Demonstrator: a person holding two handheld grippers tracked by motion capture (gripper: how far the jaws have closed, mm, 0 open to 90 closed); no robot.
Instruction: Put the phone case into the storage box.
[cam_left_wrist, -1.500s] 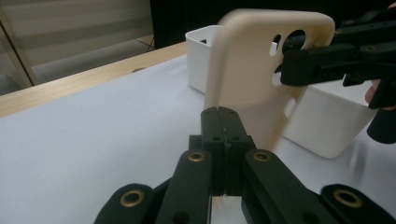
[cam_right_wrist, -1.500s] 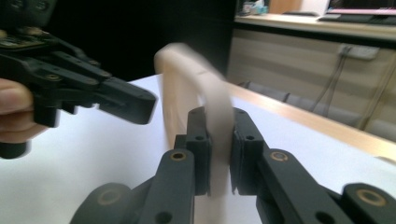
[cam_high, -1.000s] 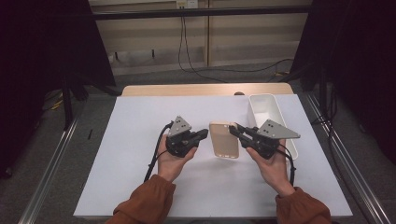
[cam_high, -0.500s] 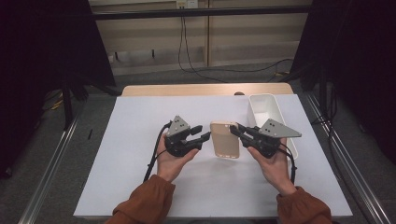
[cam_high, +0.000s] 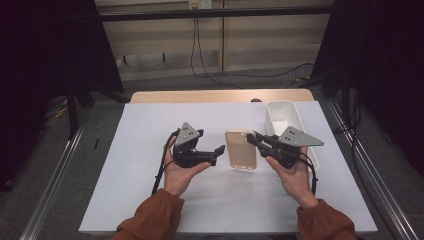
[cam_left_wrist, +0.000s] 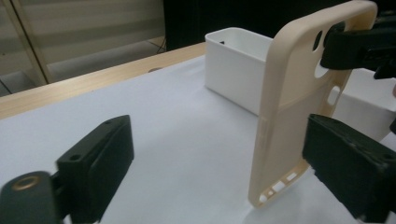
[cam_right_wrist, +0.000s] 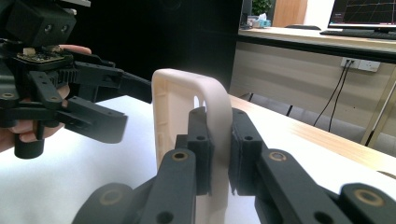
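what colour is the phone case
Pale beige phone case, clearest in the left gripper view.

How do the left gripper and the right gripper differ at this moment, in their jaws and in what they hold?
The left gripper has its jaws spread wide, having just been opening, and they press on nothing; the right gripper has its jaws shut on the beige phone case. The left gripper stands apart from the case, while the right gripper clamps the case's edge and holds it above the table. Both are black, each held in one hand, and point toward each other.

Beige phone case (cam_high: 242, 149), black grippers (cam_high: 218, 150) (cam_high: 253, 137) with grey plates; white tray (cam_high: 285, 114), white table cover (cam_high: 140, 145) over tan wood; rust-orange sleeves (cam_high: 150, 220)
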